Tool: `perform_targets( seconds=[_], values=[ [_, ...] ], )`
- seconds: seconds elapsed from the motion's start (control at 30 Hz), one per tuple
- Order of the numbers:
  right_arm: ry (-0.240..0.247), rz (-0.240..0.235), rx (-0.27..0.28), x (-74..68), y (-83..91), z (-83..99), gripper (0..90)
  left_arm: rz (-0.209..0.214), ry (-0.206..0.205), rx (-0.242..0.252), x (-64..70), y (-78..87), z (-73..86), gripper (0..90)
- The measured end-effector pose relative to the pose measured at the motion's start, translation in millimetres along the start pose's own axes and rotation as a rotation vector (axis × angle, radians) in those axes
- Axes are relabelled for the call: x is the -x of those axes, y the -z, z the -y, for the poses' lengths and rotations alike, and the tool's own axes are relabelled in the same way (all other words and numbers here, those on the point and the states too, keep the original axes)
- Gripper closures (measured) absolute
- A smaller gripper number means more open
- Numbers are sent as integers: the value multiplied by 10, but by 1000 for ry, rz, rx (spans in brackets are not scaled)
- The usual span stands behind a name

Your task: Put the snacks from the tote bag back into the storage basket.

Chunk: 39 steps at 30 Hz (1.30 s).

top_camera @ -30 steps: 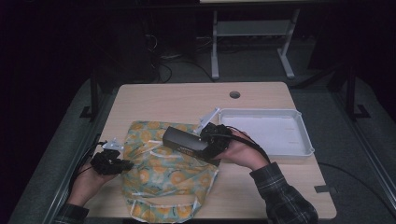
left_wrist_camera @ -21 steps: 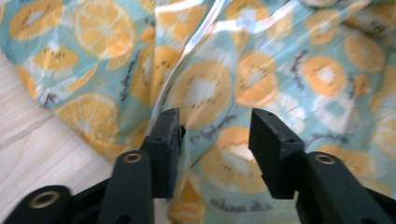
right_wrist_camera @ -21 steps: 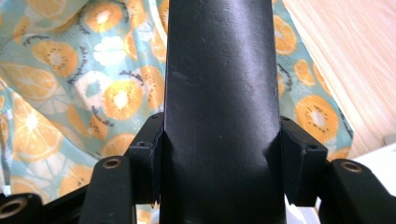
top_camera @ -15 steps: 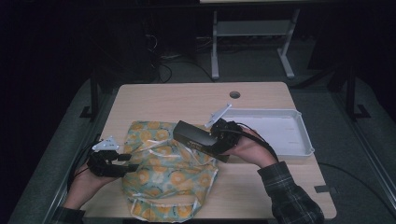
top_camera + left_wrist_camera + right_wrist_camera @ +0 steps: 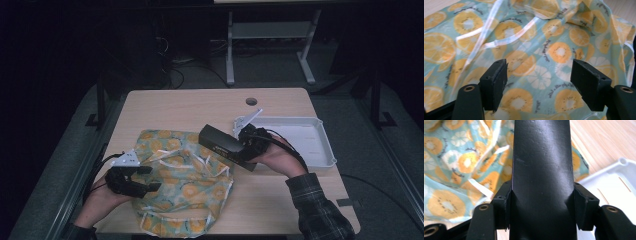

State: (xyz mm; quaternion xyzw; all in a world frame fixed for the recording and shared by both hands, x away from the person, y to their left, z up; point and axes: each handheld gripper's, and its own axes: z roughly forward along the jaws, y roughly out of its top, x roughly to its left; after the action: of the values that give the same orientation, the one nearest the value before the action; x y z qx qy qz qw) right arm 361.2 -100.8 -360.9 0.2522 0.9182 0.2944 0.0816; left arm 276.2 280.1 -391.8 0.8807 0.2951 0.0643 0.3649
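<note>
My right gripper (image 5: pixel 248 145) has its 2 jaws pinched against the sides of a long black box (image 5: pixel 225 146), which I hold above the wooden table (image 5: pixel 200 105), its far end reaching over the edge of the fruit-print bag (image 5: pixel 180 180). In the right gripper view the box (image 5: pixel 541 177) runs straight up between the jaws, glossy and lightly scuffed, with the bag (image 5: pixel 461 165) spread out to one side and a white tray (image 5: pixel 614 187) on the other.

The tray (image 5: pixel 320 150) sits on the table just beyond my right hand (image 5: pixel 275 157), at the table's right side.

My left gripper (image 5: pixel 131 180) is at the bag's near left edge, jaws spread wide with nothing between them. In the left gripper view the 2 jaws frame the crumpled plastic (orange and kiwi slices on pale blue-green, with white trim running across it) (image 5: pixel 536 50); whether the tips touch the bag I cannot tell.
</note>
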Motion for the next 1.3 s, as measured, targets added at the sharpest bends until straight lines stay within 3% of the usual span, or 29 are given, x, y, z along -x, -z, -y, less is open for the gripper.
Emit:
perform_targets(
  seconds=[0.27,0.5,1.3],
  values=[
    [-62,31,0,164,86,139,416,19,-34,-5,87,-57,-45,271],
    [-125,54,-5,314,145,273,416,32,-32,-14,106,-112,-44,271],
    [-207,137,-19,729,253,647,416,27,-40,-23,82,-100,-28,271]
  ],
)
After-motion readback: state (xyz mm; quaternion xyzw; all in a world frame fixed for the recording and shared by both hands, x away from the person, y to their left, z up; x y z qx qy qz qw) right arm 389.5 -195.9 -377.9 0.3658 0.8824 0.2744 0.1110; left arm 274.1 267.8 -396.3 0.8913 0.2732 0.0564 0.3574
